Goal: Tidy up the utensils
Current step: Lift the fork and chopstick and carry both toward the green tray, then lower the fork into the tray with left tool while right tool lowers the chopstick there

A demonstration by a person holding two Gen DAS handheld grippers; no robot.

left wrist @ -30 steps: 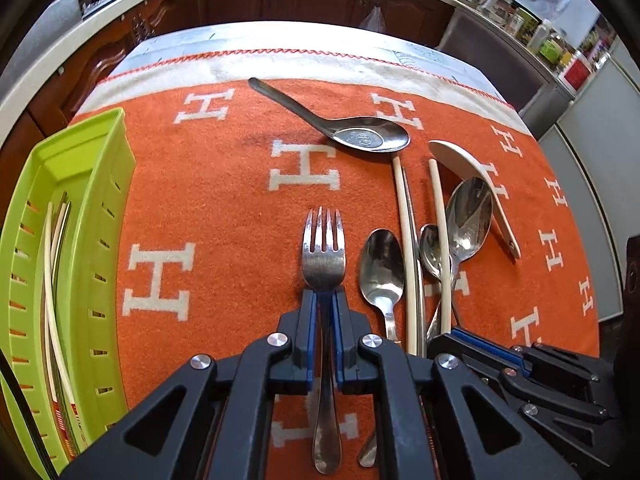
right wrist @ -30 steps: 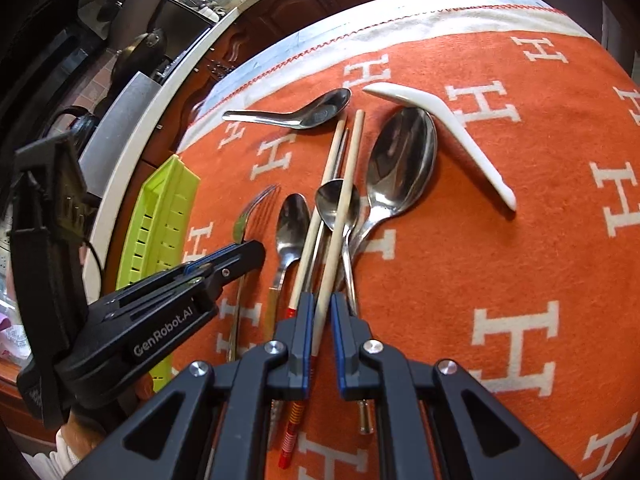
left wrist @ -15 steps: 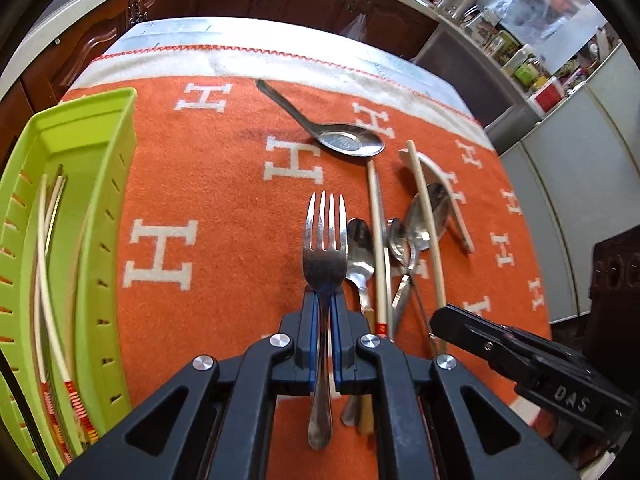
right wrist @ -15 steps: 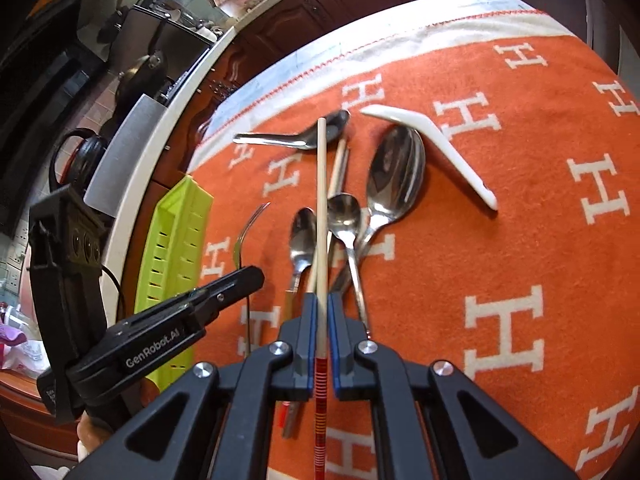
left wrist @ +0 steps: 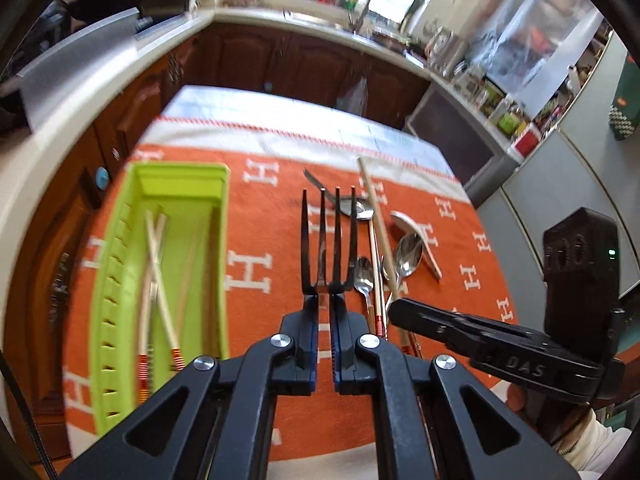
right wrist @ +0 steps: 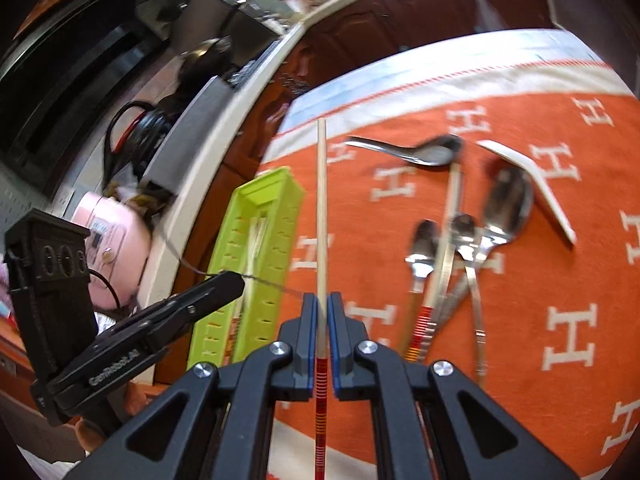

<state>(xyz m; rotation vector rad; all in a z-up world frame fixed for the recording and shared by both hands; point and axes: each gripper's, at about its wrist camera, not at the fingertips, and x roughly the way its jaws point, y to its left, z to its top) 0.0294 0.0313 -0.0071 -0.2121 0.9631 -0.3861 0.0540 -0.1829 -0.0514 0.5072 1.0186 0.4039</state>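
Above the orange cloth the left gripper holds a fork, its jaws closed narrow on the neck just under the tines, and the tines point forward, away from the camera. On the left side of this view the green tray lies on the cloth, and some chopsticks with red striped ends rest inside it, crossing each other. To the right of the fork, the other utensils are on the cloth: a small spoon, a single chopstick, a bigger spoon and a white soup spoon, close together and partly overlapping.

From the right wrist view, the right gripper has its jaws tight on another chopstick, gripped near its red striped end, and the pale tip points forward over the cloth beside the tray. A dark ladle spoon lies at the far side of the cloth, and below it three metal spoons lie near one chopstick
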